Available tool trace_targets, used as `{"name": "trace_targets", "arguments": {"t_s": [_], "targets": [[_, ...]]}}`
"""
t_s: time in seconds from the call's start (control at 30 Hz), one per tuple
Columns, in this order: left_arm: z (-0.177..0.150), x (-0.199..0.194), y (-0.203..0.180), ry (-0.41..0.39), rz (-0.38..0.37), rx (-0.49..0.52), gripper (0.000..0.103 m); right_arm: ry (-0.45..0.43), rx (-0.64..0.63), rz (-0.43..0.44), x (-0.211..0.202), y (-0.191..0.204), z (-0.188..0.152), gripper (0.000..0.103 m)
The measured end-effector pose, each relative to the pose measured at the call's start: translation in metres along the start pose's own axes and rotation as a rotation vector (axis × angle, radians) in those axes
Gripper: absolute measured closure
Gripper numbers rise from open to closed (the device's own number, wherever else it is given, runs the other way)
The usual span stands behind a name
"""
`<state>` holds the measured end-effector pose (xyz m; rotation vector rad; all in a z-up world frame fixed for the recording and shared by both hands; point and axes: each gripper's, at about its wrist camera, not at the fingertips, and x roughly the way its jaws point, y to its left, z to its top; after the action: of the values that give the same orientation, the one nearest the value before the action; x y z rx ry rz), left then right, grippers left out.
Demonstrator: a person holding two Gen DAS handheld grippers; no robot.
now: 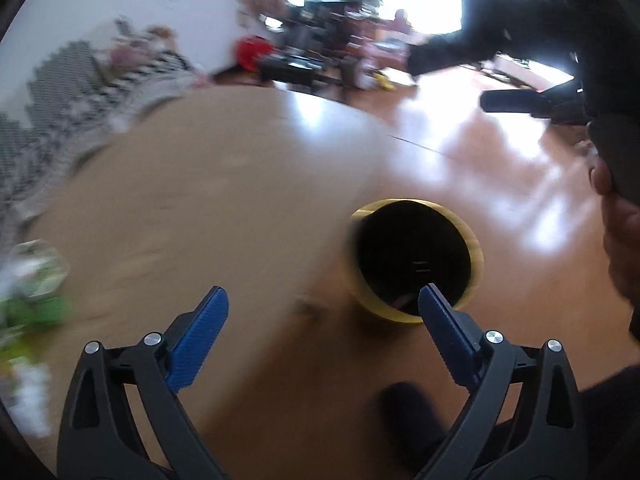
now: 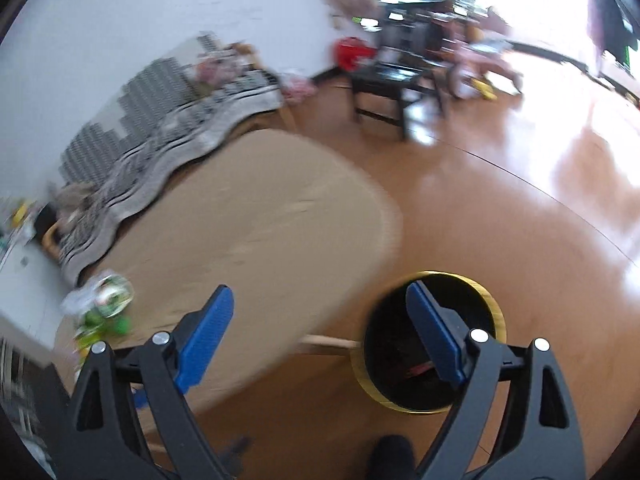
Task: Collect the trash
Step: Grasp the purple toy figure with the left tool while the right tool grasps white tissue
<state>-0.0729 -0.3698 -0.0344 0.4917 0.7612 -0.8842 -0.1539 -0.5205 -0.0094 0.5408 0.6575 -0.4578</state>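
A round bin (image 1: pixel 412 248) with a gold rim and a black inside stands on the floor beside the round wooden table (image 1: pixel 208 208). Something reddish lies in its bottom. My left gripper (image 1: pixel 323 300) hangs open above the table's edge with nothing between its blue pads, the right pad over the bin's mouth. My right gripper (image 2: pixel 320 304) is open and holds nothing, with one pad over the bin (image 2: pixel 388 344) and the other over the table (image 2: pixel 260 220). Crumpled green and white wrappers (image 2: pixel 104 308) lie at the table's left edge, blurred in the left wrist view (image 1: pixel 32 288).
A hand (image 1: pixel 620 220) holds the other gripper's dark body at the right of the left wrist view. A dark foot (image 2: pixel 390 456) stands near the bin. A striped blanket (image 2: pixel 160 152) lies behind the table. A low black table (image 2: pixel 392 76) and toys sit farther back.
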Motion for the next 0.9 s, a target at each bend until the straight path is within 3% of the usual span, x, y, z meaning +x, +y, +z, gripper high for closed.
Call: {"name": "trace_targets", "arguments": {"t_s": [0.1,0.23,0.4,0.5,0.63,0.9], "targets": [[-0.024,-0.038,0.063,-0.021,0.099,-0.071,0.008,0.003,-0.093,0.077,0.008,0.073,-0.008,0.016],[-0.069,-0.086,0.16,-0.025,0.244,-0.253,0.007,0.043,-0.196,0.167,0.028,0.164,-0.026,0.014],[-0.114,-0.127,0.251,-0.029,0.36,-0.439,0.007,0.129,-0.34,0.242,0.061,0.277,-0.065,0.014],[-0.133,-0.138,0.288,-0.023,0.409,-0.474,0.007,0.16,-0.431,0.271,0.073,0.332,-0.097,0.011],[-0.168,-0.147,0.332,-0.014,0.47,-0.52,0.007,0.2,-0.511,0.301,0.087,0.373,-0.125,0.011],[-0.191,-0.139,0.362,0.006,0.437,-0.548,0.007,0.245,-0.538,0.302,0.113,0.397,-0.143,0.011]]}}
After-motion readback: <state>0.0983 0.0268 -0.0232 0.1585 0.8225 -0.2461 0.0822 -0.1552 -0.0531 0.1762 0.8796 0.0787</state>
